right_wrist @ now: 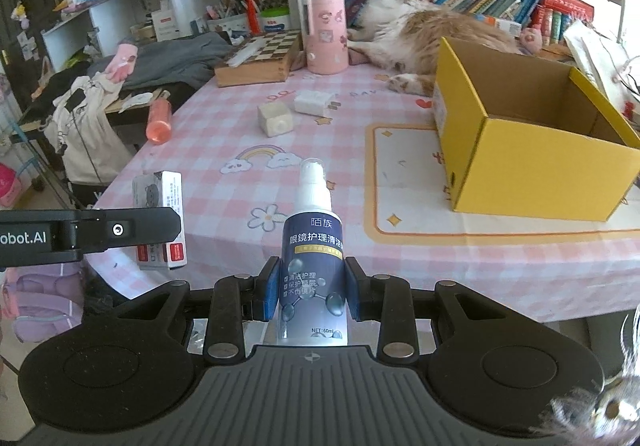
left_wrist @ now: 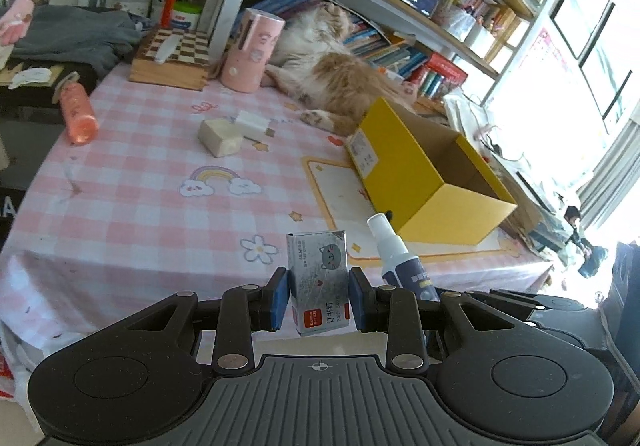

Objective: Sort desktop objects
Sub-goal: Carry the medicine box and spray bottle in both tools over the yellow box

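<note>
Mid-carry above the counter [right_wrist: 400,258]: left claw [left_wrist: 319,296] clamped on staple box [left_wrist: 320,278], right claw [right_wrist: 312,292] gripping spray bottle [right_wrist: 314,258], next likely over the yellow box's [right_wrist: 532,174] open top

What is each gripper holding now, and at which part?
The left gripper holds a small staple box by its two side faces. The right gripper holds a spray bottle by its lower body.

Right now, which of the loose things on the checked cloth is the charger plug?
Start at the yellow box and look left to the pink cylinder by the chessboard. In front lie two pale blocks; the plug is the whiter one, nearer the box, not the cream cube.
</note>
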`<state>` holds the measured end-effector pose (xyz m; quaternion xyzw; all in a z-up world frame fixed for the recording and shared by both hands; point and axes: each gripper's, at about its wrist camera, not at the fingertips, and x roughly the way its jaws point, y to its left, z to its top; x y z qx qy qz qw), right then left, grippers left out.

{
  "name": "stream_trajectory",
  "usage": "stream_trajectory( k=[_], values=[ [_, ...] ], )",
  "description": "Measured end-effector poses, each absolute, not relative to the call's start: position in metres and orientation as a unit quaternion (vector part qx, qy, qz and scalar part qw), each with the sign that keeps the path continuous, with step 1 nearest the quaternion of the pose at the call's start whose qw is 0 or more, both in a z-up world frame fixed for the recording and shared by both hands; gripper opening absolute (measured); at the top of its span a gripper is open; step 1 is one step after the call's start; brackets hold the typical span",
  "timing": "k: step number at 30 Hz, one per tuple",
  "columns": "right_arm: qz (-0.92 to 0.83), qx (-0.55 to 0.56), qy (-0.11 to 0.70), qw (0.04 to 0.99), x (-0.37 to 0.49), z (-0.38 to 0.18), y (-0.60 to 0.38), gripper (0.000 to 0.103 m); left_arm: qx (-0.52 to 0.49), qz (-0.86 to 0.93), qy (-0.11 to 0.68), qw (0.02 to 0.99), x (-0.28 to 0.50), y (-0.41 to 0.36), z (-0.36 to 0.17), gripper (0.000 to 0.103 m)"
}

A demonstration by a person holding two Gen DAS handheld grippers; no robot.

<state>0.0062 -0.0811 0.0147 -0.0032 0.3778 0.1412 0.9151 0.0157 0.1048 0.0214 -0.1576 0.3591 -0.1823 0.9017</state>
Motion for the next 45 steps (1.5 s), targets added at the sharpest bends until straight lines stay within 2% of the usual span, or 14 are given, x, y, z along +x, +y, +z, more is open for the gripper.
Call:
stream_trajectory(
  k=[28,45],
  values=[
    [0.006,0.066,0.39,0.918,-0.022,0.008,-0.165,0.03,-0.086,-0.313,0.391,0.861,0.04,0.012,0.013,0.03],
    [-0.001,0.069,0.389,0.918,-0.008,0.008,-0.197,0.03,-0.054,-0.329,0.388,0.859,0.055,-0.028,0.016,0.03]
  ],
)
